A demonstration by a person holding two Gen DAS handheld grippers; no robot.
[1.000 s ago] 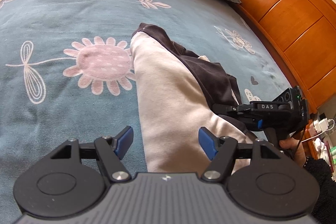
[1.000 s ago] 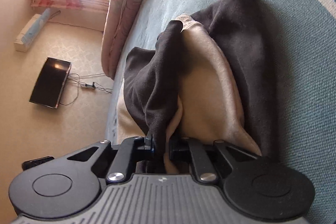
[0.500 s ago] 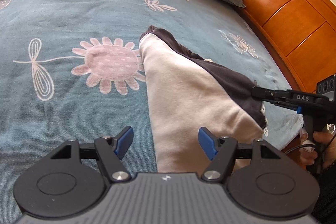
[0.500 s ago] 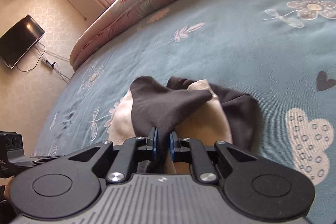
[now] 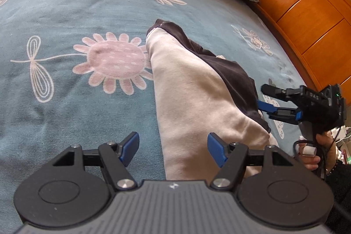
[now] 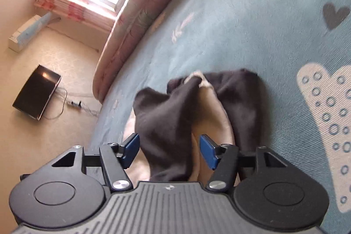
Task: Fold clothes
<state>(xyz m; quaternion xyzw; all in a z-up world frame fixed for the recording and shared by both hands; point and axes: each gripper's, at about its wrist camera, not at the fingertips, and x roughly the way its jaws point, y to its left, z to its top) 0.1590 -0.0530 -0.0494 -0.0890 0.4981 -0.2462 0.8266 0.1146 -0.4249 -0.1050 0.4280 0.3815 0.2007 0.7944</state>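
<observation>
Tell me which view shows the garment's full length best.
The left wrist view: the cream and dark garment lies lengthwise on the bedspread, visible from far end to near. The right wrist view shows only one bunched, blurred end, partly hidden behind the gripper.

Right tool (image 6: 167, 150) just sprung apart, dark fold of the garment (image 6: 166, 124) loose between its pads.

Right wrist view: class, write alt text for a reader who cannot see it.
An open claw hangs over a crumpled black and cream garment on a blue patterned bedspread. Its jaws have just been opening, with the cloth between them, unpinched.
</observation>
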